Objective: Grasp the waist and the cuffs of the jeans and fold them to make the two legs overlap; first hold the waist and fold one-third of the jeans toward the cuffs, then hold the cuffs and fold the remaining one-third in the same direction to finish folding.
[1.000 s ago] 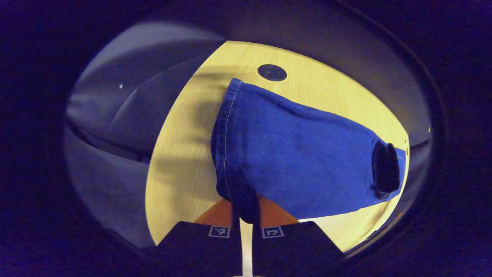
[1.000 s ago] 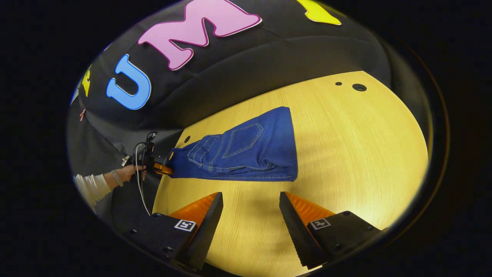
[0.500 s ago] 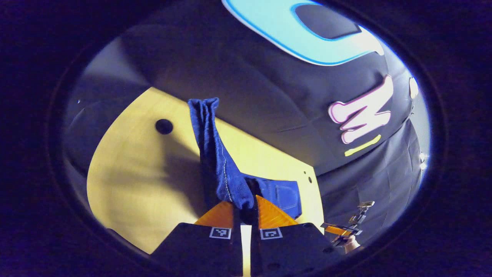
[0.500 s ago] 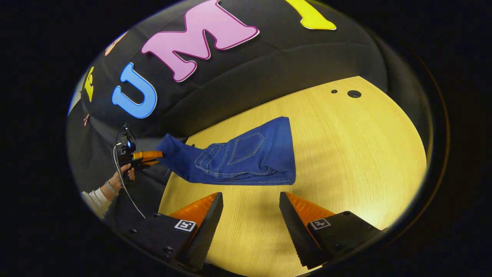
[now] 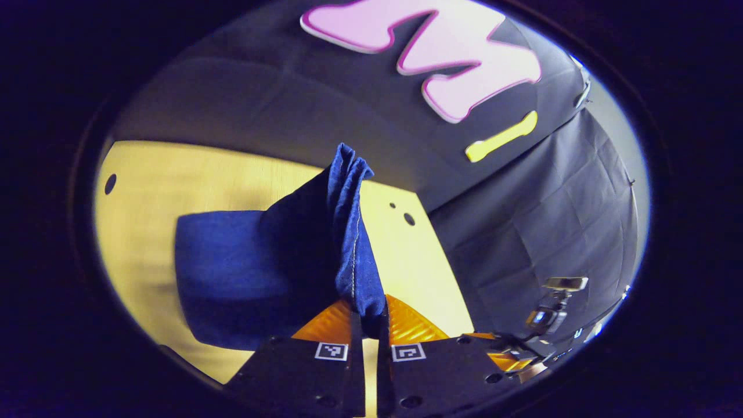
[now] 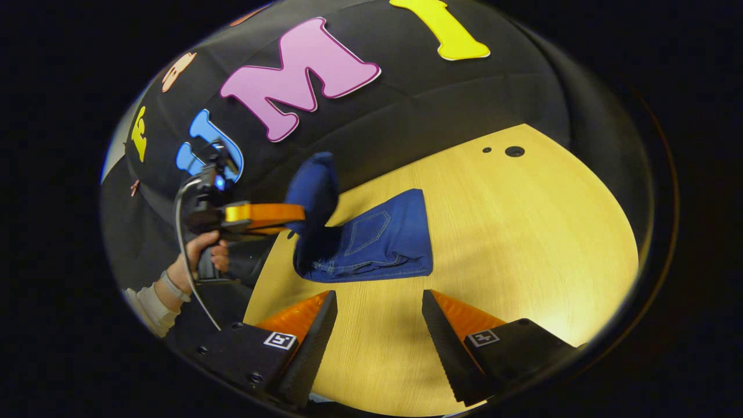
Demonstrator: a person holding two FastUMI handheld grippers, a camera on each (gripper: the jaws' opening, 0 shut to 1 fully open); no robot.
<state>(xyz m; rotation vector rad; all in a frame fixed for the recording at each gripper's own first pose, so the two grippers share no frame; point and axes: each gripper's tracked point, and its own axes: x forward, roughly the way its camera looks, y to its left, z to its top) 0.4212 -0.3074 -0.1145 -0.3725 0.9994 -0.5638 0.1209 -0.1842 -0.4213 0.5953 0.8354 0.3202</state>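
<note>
Pinching the cuffs [image 5: 348, 191] between both fingers, the left gripper [image 5: 365, 325] held them raised over the jeans [image 6: 383, 244] lying ahead on the table [image 6: 522, 232]. Denim looked soft, heavyish; hems gave firmest purchase. The right gripper [image 6: 380, 325] hovered spread, empty.

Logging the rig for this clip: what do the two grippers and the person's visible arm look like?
Both grippers have black bodies with small square black-and-white markers and ribbed orange wedge jaws edged in black. The left one carries a small camera and a looping cable. The hand shows a white sleeve and a wristband.
</note>
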